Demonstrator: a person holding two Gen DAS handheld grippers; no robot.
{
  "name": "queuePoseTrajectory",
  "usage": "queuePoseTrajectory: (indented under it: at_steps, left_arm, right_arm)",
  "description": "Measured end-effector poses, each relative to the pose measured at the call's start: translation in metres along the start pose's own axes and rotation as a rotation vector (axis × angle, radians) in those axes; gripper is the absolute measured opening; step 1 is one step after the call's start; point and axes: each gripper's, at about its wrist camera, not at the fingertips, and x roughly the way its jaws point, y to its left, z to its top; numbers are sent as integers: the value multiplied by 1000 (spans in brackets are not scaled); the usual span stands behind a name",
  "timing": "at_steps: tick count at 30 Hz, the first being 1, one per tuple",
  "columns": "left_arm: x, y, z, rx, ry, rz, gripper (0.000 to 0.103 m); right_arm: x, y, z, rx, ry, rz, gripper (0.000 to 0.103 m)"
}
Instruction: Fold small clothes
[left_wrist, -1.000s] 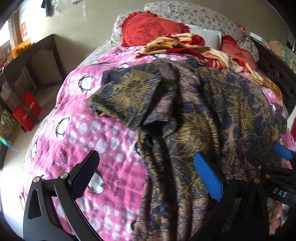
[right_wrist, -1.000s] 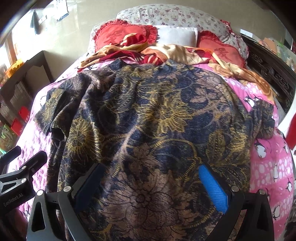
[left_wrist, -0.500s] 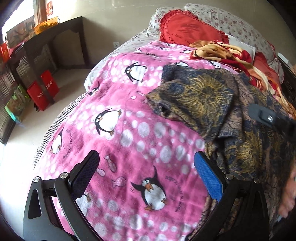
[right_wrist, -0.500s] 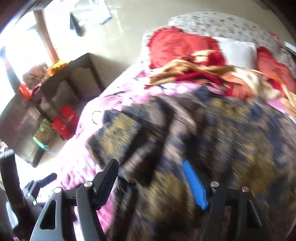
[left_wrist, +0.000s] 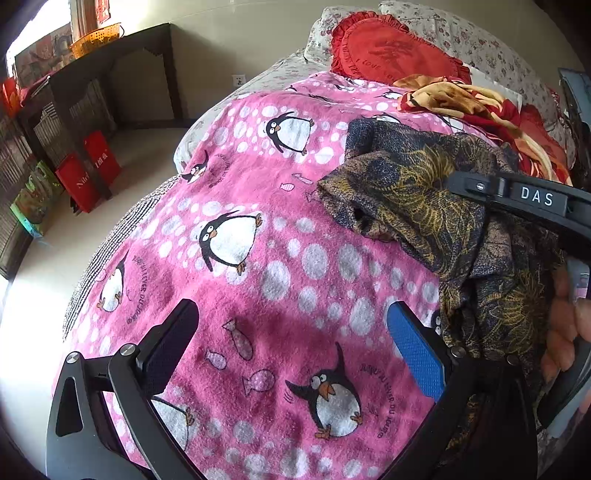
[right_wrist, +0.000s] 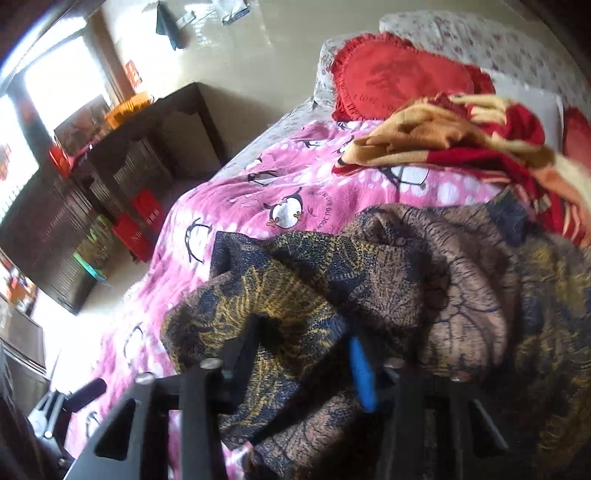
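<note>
Right gripper (right_wrist: 303, 354): jaws closing, a fold of the dark patterned shirt (right_wrist: 424, 295) bunched between them. Left gripper (left_wrist: 291, 347): jaws wide apart, nothing between them, hovering over bare pink penguin blanket (left_wrist: 258, 258) just left of the shirt. Shirt lies crumpled on the right of the bed; its sleeve reaches left. Red cushion (left_wrist: 391, 55) and red-gold cloth (left_wrist: 461, 99) lie at the far end.

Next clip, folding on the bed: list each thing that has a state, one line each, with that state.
Patterned shirt: bunched up, partly lifted, not folded.
Right tool: closing, shirt fabric between its fingers.
Left tool: open, holding nothing, over the pink blanket.
Red and yellow cloth: crumpled near the pillows.
Red pillow: lying at the head of the bed.
</note>
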Motion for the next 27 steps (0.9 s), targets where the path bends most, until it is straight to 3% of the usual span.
queuePoseTrajectory:
  at_steps: [1,4,10,12,15,19,27]
  left_arm:
    - [-1,1,0,-2,-2,1,102]
    - [-5,1,1,-4,-9,0,102]
    - [-21,-9,1,-3,-36,-25,102]
    - [-27,-19,0,19,-48,-32,102]
    - [-30,-34,-3,56,-47,-38,102]
    - [-28,-55,-8,91,-37,-52,102]
    - [-14,-77,-11,140,-12,-32,102]
  right_arm:
    - [-2,-4,-1,9,1,-1,8]
    - [-29,-5,2,26,-44,61,4]
    - [-151,-23,23,23,-241,93,4]
    - [-193,-40,28,37,-297,54,4]
    - [-248,-81,28,70,-351,-88,4]
    - [-286,-147,10,201,-331,-244,4]
    - [-261,-246,-47,358,-152,-463,4]
